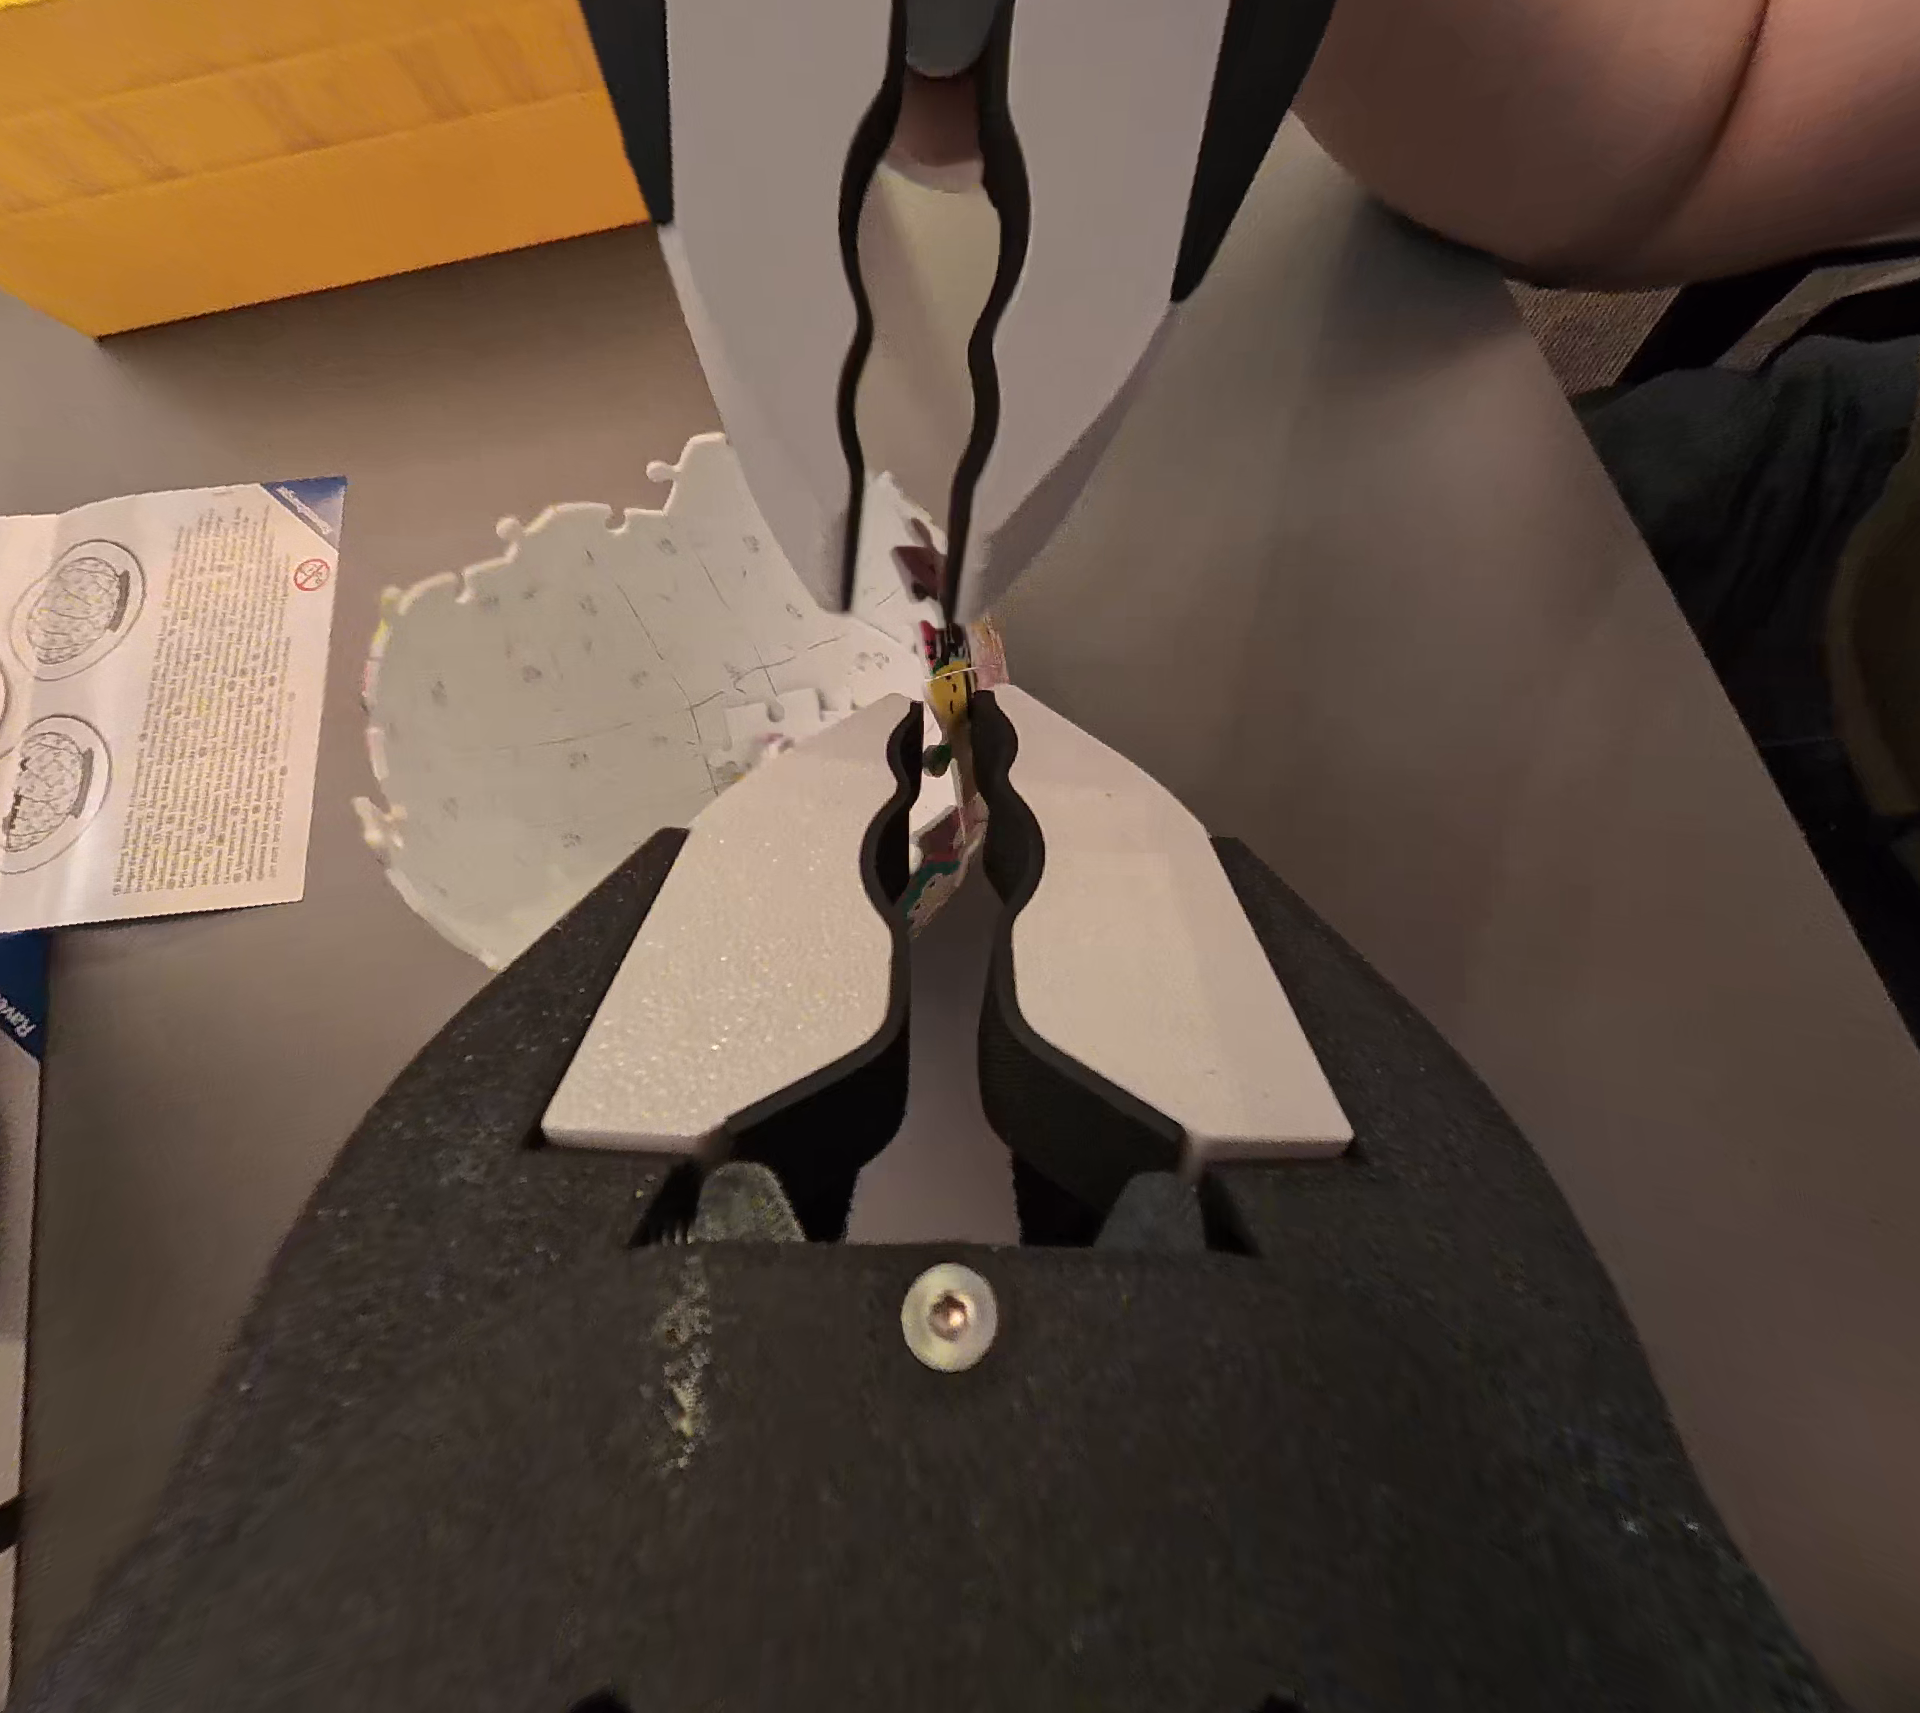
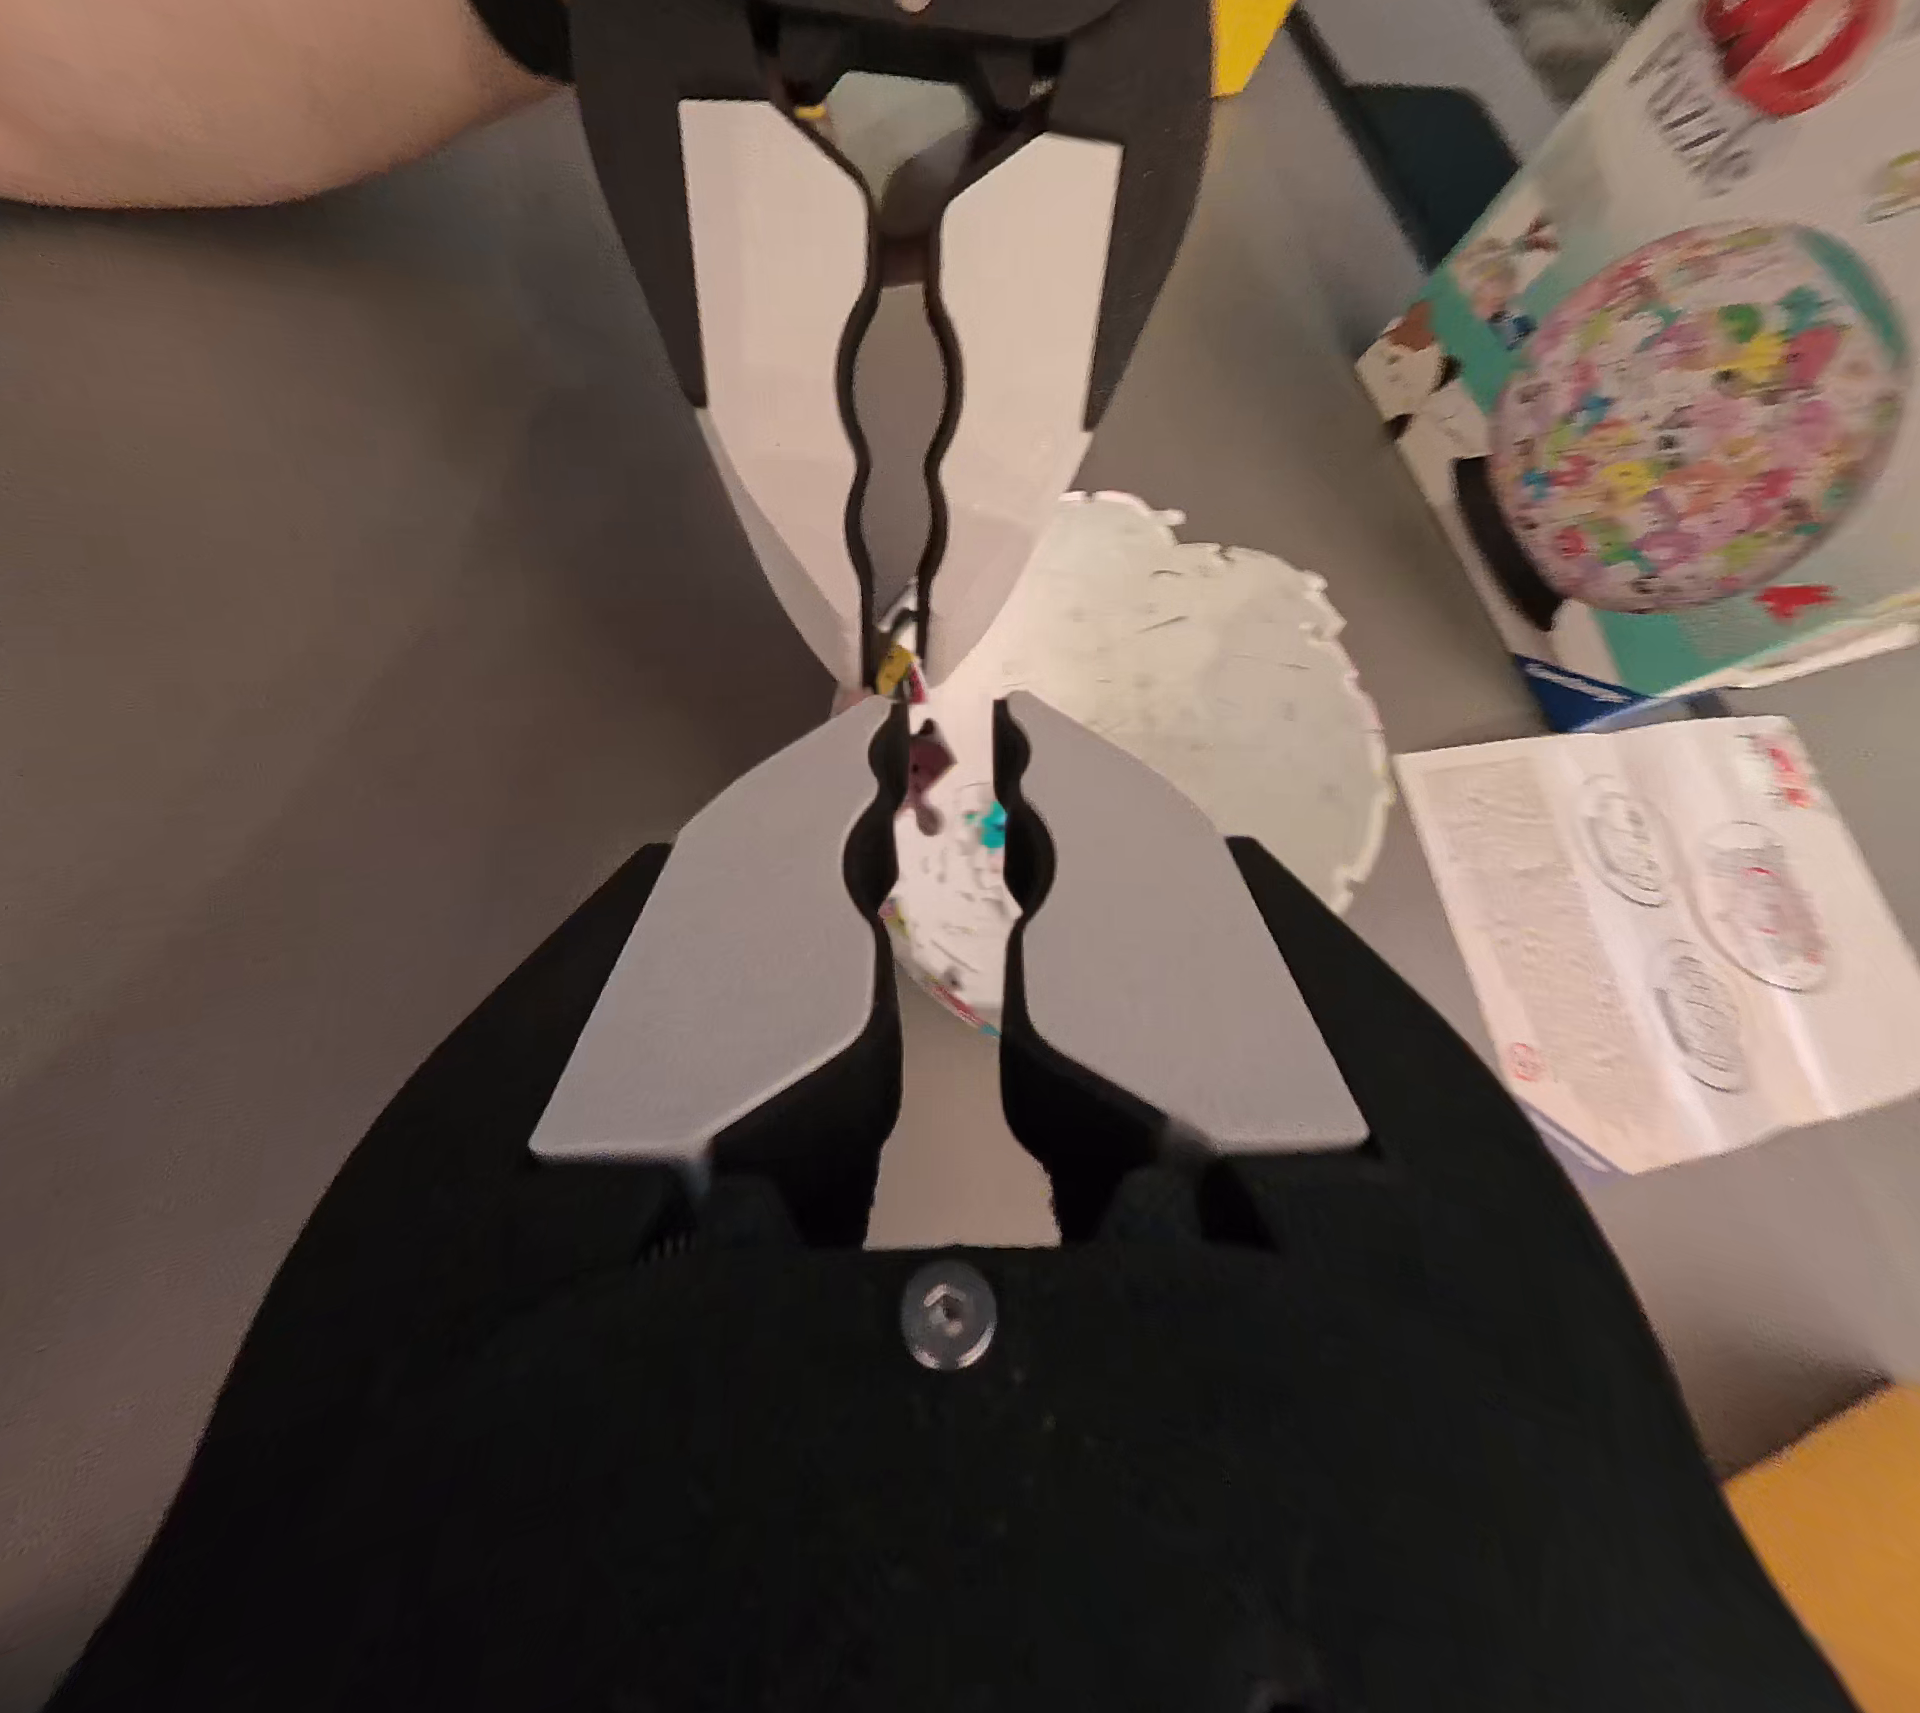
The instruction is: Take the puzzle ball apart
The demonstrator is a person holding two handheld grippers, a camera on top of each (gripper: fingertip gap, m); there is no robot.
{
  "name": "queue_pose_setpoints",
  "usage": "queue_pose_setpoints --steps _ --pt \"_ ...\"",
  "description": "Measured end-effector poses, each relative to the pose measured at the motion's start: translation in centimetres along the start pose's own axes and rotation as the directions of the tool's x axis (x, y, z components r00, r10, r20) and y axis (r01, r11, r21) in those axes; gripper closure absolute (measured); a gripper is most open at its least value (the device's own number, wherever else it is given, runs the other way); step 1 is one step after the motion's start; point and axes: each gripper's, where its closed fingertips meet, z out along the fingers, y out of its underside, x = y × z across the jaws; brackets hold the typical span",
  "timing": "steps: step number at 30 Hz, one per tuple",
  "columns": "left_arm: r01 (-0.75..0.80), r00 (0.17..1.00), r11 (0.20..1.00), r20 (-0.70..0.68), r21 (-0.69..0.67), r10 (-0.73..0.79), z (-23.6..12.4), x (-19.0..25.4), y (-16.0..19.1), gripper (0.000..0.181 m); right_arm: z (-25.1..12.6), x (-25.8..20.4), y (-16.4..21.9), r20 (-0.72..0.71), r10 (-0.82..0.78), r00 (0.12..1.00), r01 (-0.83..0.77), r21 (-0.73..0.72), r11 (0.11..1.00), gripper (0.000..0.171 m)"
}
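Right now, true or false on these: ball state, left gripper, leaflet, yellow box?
1. The puzzle ball is a whole sphere. False: it is an open shell with a jagged rim, its white inside showing.
2. The left gripper is shut on the ball's rim. True.
3. A printed leaflet lies flat on the table beside the ball. True.
4. The yellow box rests on the ball. False: it stands on the table behind it, apart.
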Motion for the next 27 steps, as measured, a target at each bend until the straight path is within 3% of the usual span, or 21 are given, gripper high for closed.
queue_pose_setpoints --steps 2,6,10,15,18,22,27 --pt "0.007 1.0 1.0 0.006 0.016 -0.008 -0.3 -0.2 -0.2 0.172 -0.9 0.4 -0.2 -0.047 0.016 0.999 -0.015 0.03 0.999 0.155" --pt "0.023 1.0 0.999 0.009 0.025 -0.023 -0.7 -0.3 -0.2 0.171 -1.9 -1.3 0.5 0.013 0.082 0.997 -0.083 0.078 0.993 0.155" --pt "0.034 0.999 0.999 -0.005 0.032 -0.034 -0.7 -0.1 -0.1 0.17 -1.5 -1.8 1.7 -0.016 0.042 0.999 -0.041 0.061 0.997 0.153" --pt "0.051 0.999 0.995 0.012 0.083 -0.052 -1.4 -0.1 -1.4 0.145 -0.1 -1.5 2.8 -0.074 -0.011 0.997 0.012 0.019 1.0 0.152" --pt "0.048 0.999 0.991 0.019 0.128 -0.051 -1.2 0.3 -2.8 0.145 0.4 -1.3 2.6 -0.065 0.018 0.998 -0.015 0.053 0.998 0.152" --pt "0.004 0.997 1.0 0.078 0.021 -0.005 0.5 0.0 -1.9 0.147 0.5 -1.7 2.8 -0.011 0.078 0.997 -0.076 0.082 0.994 0.158" --pt "0.095 0.995 0.99 0.017 0.106 -0.098 0.2 -0.2 -3.0 0.164 0.6 -2.0 2.3 0.054 0.126 0.99 -0.133 0.136 0.982 0.161"
